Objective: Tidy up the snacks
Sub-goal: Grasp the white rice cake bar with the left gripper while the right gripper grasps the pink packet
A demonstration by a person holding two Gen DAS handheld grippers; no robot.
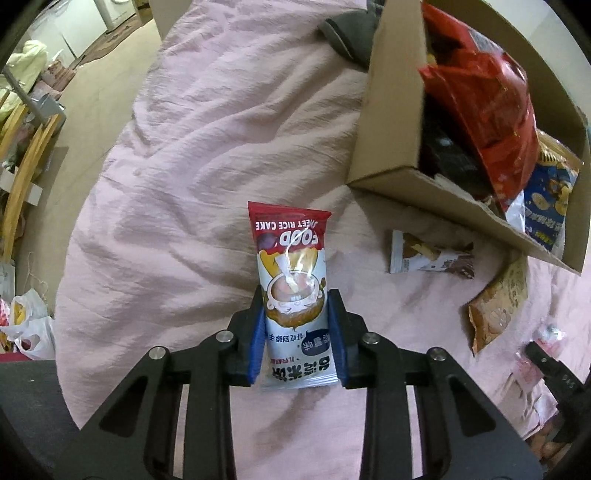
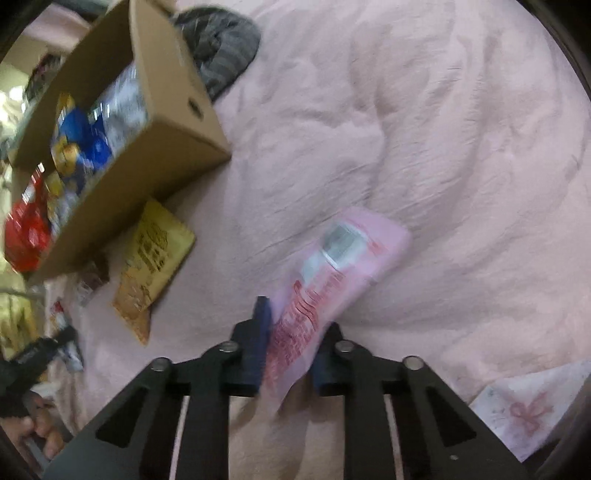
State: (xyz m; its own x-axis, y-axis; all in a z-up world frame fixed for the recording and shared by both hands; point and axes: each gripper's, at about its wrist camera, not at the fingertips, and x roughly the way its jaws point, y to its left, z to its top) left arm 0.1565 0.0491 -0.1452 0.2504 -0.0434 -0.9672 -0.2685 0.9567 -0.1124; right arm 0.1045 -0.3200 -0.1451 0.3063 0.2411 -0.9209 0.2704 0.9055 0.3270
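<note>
Left wrist view: left gripper [image 1: 297,332] fingers clamped the rice cake packet [image 1: 291,280] above the bed [image 1: 184,147]; right gripper [image 2: 291,347] pinched a pink packet [image 2: 332,273]. Slick wrappers could slip before reaching the box [image 1: 391,110].

place: home, a bedroom by the look of it | under me: rumpled pink bedspread [image 1: 207,122] | on it: 1 open cardboard box [image 1: 391,110] of snack packets, grey garment [image 2: 218,44] beside it | past the bed edge: tan floor [image 1: 107,70], white cabinets [image 1: 92,22], plastic bags [image 1: 27,325], wooden rack [image 1: 26,162]
</note>
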